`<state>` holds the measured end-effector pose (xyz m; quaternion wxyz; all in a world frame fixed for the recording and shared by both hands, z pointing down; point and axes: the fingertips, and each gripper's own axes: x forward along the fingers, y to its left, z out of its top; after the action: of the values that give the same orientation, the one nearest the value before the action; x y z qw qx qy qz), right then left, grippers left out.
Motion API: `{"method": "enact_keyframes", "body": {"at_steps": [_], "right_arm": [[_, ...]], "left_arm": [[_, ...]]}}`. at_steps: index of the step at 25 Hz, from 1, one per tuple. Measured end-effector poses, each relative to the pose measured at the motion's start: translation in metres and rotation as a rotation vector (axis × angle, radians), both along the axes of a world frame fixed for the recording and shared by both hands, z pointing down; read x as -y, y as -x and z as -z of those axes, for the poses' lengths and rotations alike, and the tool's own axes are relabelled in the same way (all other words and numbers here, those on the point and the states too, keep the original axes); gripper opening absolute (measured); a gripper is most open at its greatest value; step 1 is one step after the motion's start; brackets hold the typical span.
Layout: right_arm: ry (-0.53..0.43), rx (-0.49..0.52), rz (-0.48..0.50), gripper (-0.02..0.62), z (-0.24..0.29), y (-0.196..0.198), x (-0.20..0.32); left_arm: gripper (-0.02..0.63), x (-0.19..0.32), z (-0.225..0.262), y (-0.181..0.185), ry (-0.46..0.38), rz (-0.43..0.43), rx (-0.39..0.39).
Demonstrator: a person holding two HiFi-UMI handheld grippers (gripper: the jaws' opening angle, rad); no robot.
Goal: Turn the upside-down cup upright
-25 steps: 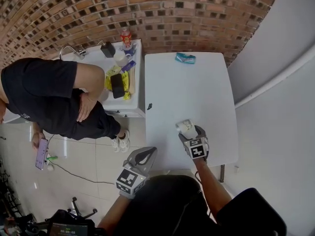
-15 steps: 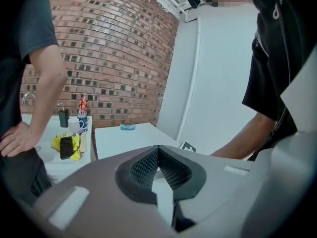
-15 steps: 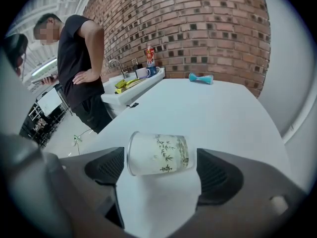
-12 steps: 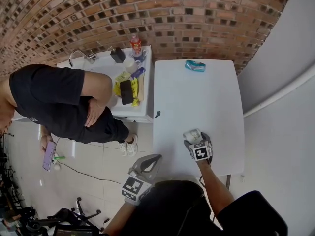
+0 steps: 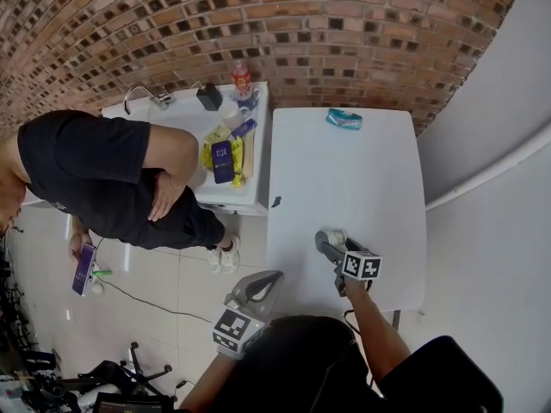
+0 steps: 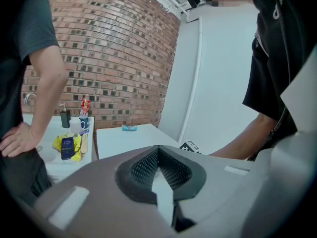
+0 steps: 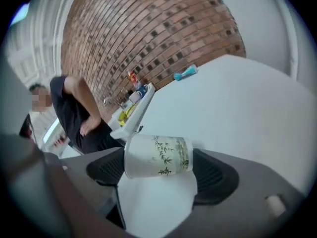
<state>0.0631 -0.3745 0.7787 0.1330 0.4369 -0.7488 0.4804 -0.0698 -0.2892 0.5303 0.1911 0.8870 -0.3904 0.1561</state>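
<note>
The right claw [image 7: 161, 182] stands wide with its jaws closing in. The cup [image 7: 158, 155] sits between them, lying across the gap in the right gripper view with one end close to each pad. The cup is at the near end of the white table [image 5: 344, 170]. The left claw [image 6: 158, 150] hangs off the table's near left edge, jaws together at the tips, holding nothing
</note>
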Motion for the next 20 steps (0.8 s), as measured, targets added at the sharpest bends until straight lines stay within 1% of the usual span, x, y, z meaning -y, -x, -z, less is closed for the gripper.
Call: {"method": "enact_keyframes", "body": {"at_steps": [3,4,5,6,7,9,11,20], "right_arm": [[0.116,0.358,-0.172,0.408,-0.002,0.003,-0.001],[0.148,0.459,-0.216,0.408,-0.002,0.003,-0.001],[0.175,0.538,-0.248,0.408,-0.004,0.004,-0.002],[0.196,0.592,-0.268,0.408,-0.006,0.005,-0.003],[0.213,0.625,-0.279,0.408,-0.009,0.006,-0.005],[0.227,0.651,-0.288,0.408,-0.012,0.007,-0.008],[0.225,0.652,-0.294,0.41,-0.012,0.005,-0.009],[0.231,0.572,-0.303,0.41,-0.019,-0.01,-0.017]], "left_arm": [[0.015,-0.001,0.0,-0.004,0.005,0.001,-0.006],[0.015,-0.002,0.0,-0.005,0.009,0.002,-0.007],[0.015,-0.002,0.0,-0.007,0.01,0.002,-0.007],[0.015,-0.002,-0.001,-0.007,0.008,0.002,-0.005],[0.015,-0.003,-0.002,-0.006,0.002,0.001,-0.001],[0.015,-0.003,-0.003,-0.006,-0.005,-0.001,0.004],[0.015,-0.003,-0.002,-0.007,-0.007,0.0,0.007],[0.015,-0.006,-0.001,-0.014,-0.019,-0.006,0.004]]}}
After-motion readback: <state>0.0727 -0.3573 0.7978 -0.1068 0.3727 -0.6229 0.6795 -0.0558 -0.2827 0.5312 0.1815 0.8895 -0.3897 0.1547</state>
